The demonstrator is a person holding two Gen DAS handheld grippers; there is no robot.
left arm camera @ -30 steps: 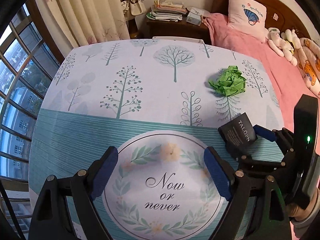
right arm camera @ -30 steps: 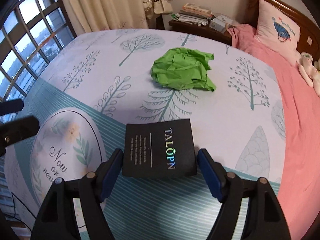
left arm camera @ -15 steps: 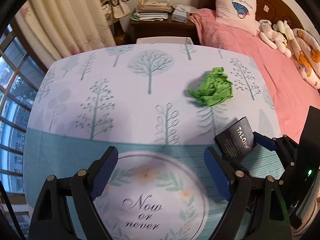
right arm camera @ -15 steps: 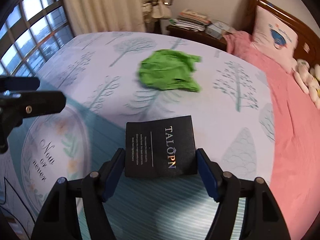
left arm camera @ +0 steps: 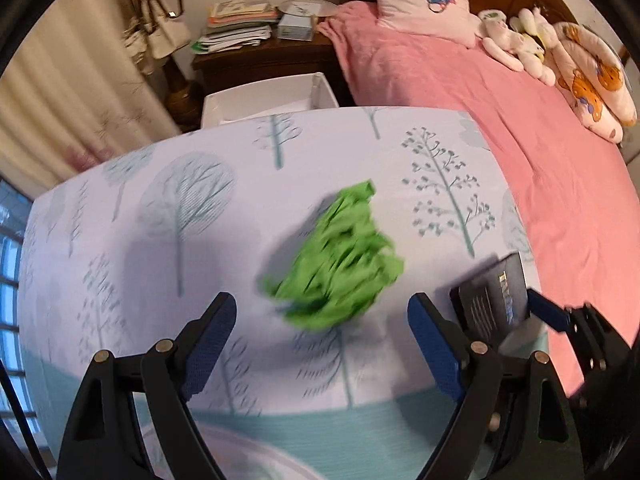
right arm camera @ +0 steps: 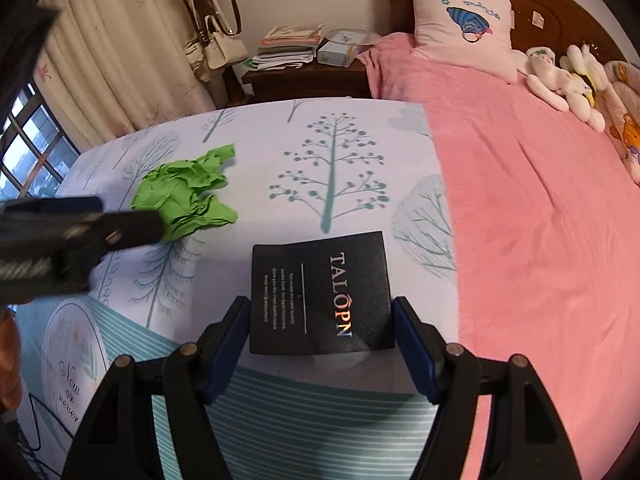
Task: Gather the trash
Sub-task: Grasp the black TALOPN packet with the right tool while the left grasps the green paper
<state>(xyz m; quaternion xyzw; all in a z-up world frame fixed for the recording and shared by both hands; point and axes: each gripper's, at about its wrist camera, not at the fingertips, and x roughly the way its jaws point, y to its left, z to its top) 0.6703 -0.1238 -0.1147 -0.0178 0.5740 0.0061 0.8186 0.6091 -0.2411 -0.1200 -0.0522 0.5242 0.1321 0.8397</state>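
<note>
Left wrist view: over the last second the table print has slid down the frame. The "Now or never" medallion that filled the foreground is nearly gone, and the green wad (left arm camera: 340, 260) now sits just ahead of the left tongs (left arm camera: 322, 340), between the lines of the two fingers. It is blurred, so the hand is travelling. Judgement: the wad is this hand's target and the approach is nearly lined up. The tongs are spread wide, nothing between the pads, touching nothing. A white bin (left arm camera: 264, 98) has come into sight beyond the table's far edge; probably the drop point. At lower right the right tongs (left arm camera: 476, 312) carry the black box (left arm camera: 494, 296).

Right wrist view: the box (right arm camera: 320, 292) keeps its place between the fingers while the cloth (right arm camera: 352, 152) has shifted beneath it, so it travels with the hand. The right tongs (right arm camera: 320, 336) stand wide but pinch the box, both pads against its sides; they narrowed slightly during the second and have since held. Whether the box's underside clears the cloth I cannot tell. The left tongs (right arm camera: 80, 228) reach in from the left, overlapping the wad's (right arm camera: 188, 196) near edge; contact cannot be told. One piece in hand, one still loose on the table.
</note>
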